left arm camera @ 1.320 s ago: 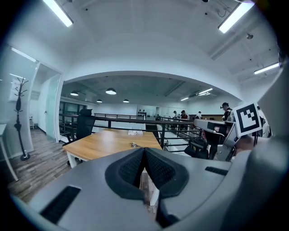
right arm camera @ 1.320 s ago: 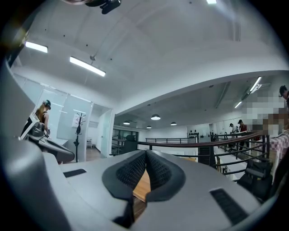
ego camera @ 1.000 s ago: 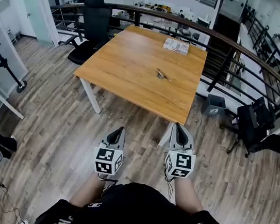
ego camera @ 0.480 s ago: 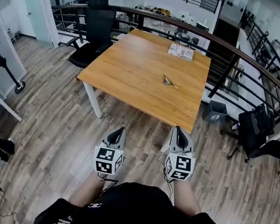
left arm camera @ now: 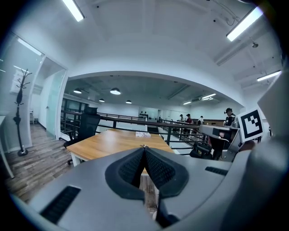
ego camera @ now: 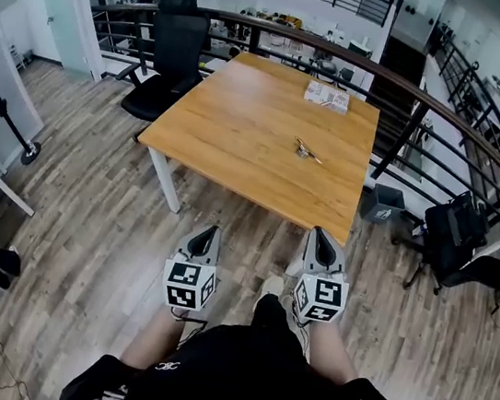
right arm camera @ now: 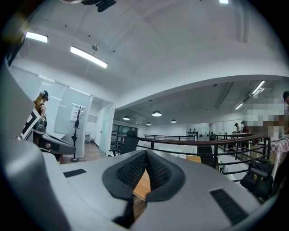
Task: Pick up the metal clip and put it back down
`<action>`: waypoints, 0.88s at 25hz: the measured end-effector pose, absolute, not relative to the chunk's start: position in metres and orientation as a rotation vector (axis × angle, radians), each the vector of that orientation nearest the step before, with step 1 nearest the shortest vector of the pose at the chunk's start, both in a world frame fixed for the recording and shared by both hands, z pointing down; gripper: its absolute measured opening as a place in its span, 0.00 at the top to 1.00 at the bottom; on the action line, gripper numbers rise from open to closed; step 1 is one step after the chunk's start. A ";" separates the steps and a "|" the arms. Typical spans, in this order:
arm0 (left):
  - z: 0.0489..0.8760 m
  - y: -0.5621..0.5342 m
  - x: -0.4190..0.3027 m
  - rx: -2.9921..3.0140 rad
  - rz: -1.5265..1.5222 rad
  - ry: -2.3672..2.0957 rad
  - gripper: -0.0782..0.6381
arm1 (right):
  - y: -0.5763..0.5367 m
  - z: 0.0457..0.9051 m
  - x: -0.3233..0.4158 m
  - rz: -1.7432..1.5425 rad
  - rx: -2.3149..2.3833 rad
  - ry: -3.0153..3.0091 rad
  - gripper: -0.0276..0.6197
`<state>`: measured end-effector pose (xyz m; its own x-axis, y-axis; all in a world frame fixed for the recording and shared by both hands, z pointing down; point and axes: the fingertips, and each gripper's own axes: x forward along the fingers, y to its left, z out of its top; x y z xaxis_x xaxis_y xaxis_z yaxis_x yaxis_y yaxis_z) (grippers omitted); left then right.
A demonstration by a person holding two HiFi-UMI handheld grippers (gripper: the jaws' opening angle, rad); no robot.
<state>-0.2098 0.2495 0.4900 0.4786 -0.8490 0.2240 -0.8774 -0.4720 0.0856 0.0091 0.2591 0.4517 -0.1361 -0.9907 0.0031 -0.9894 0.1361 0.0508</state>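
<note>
Table (ego camera: 233, 127) sat a bit closer than a second before, so the person was evidently walking up to it. Metal clip (ego camera: 307, 149) lay untouched near the table's middle, well beyond both tools. Left gripper (ego camera: 210, 233) and right gripper (ego camera: 319, 236) were clenched on nothing, just short of the table's near edge. Pickup hadn't started yet, I'd say.

The table (ego camera: 233, 127) stands at twelve o'clock beyond my left gripper (ego camera: 211, 232) and right gripper (ego camera: 320, 234), both short of its near edge. On it the metal clip (ego camera: 307, 149) lies toward one o'clock, a box (ego camera: 327, 97) behind it at the far edge. An office chair (ego camera: 174, 53) sits at eleven o'clock, a bin (ego camera: 383, 203) at two o'clock right of the table.
</note>
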 end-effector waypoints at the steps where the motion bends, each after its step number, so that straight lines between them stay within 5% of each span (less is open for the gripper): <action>1: 0.494 0.246 -0.211 2.527 0.226 -1.500 0.87 | 0.254 0.454 0.008 -0.056 2.034 -2.344 0.93; 13: 0.508 0.155 -0.198 2.493 0.273 -1.541 0.87 | 0.144 0.467 0.018 -0.046 1.995 -2.403 0.93; 22: 0.493 0.017 -0.125 2.508 0.326 -1.560 0.87 | 0.001 0.468 0.085 -0.007 1.972 -2.430 0.93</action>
<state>-0.1247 0.0169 0.4929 0.4287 -0.8614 0.2723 -0.8984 -0.4382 0.0283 0.0849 0.0013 0.4676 -0.2057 -0.9786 0.0061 -0.9785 0.2058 0.0108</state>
